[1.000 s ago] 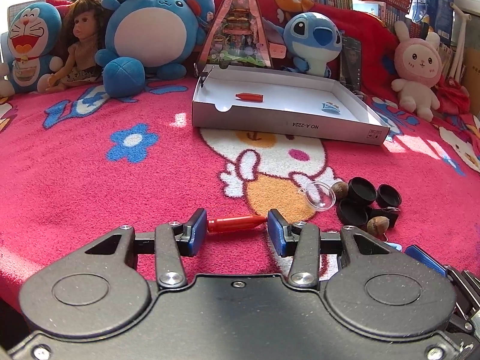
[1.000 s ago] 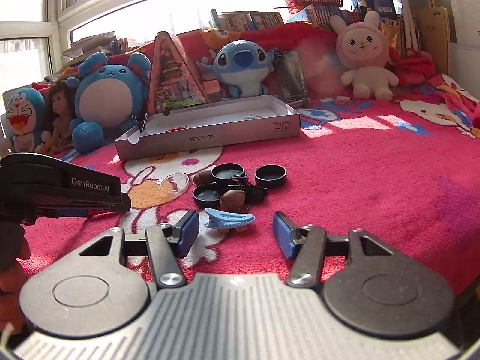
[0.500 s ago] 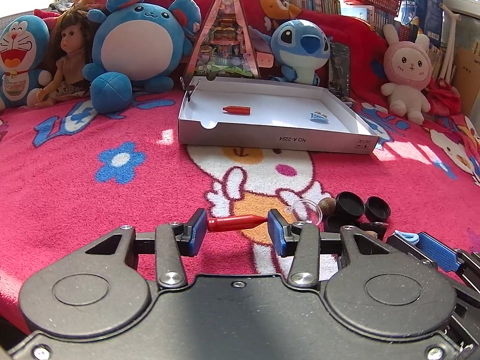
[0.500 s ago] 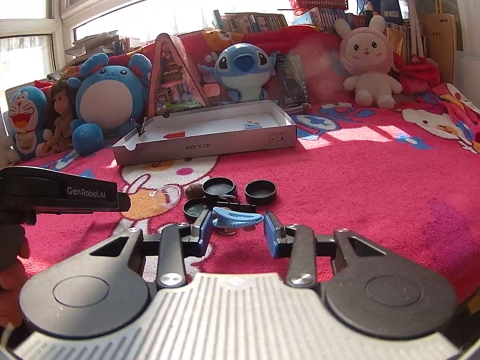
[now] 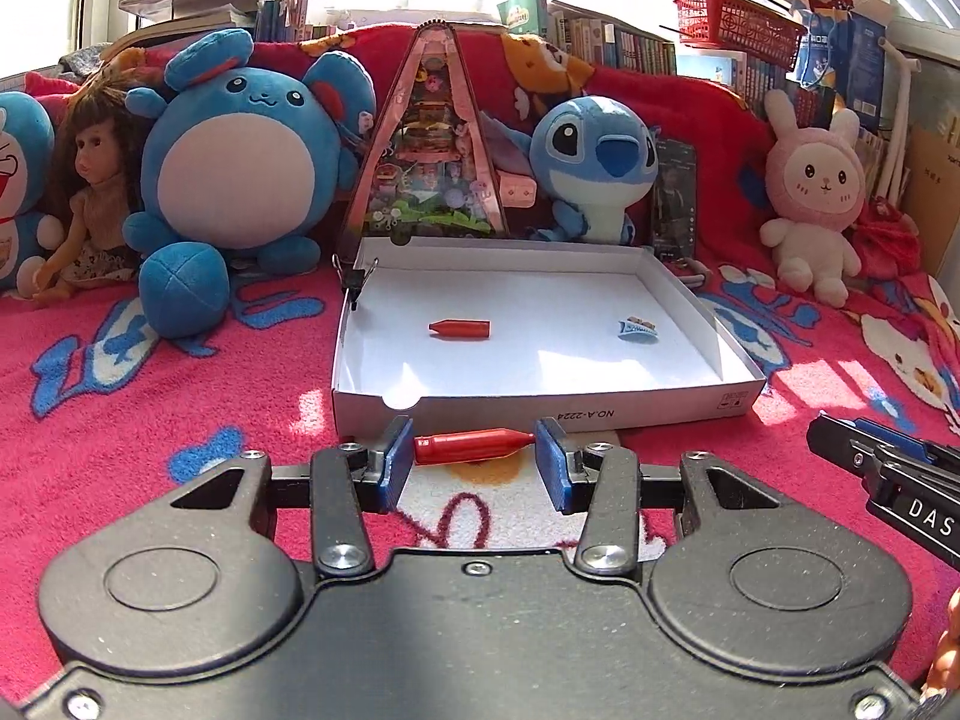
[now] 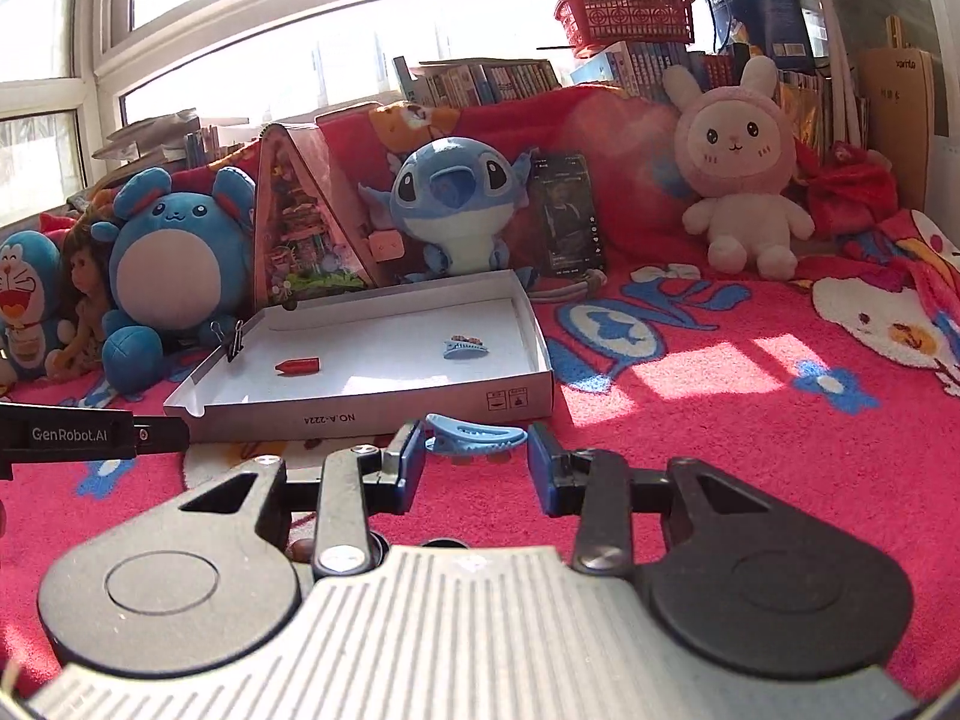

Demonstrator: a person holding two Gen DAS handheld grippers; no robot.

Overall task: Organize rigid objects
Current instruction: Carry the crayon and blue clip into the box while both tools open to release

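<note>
Big picture first: the white box (image 5: 540,408) now fills the middle of both views, far closer than a second ago, when it sat well back across the pink blanket (image 5: 150,396). Both grippers have carried their loads right up to its near wall. Inside the box there's already a red crayon (image 5: 459,329) on the left and a blue hair clip (image 5: 638,329) on the right, well apart, so it looks like like goes with like.

The left gripper (image 5: 474,463) is clamped end to end on a second crayon (image 5: 473,445), held crosswise just short of the box front. The right gripper (image 6: 475,467) has a second blue clip (image 6: 477,437) pinched between its pads; a second ago that clip lay on the blanket with the fingers wide around it, so that's a fresh pick. The black caps and clear dish have dropped out of sight behind

My read: both drops come next, each beside its twin
</note>
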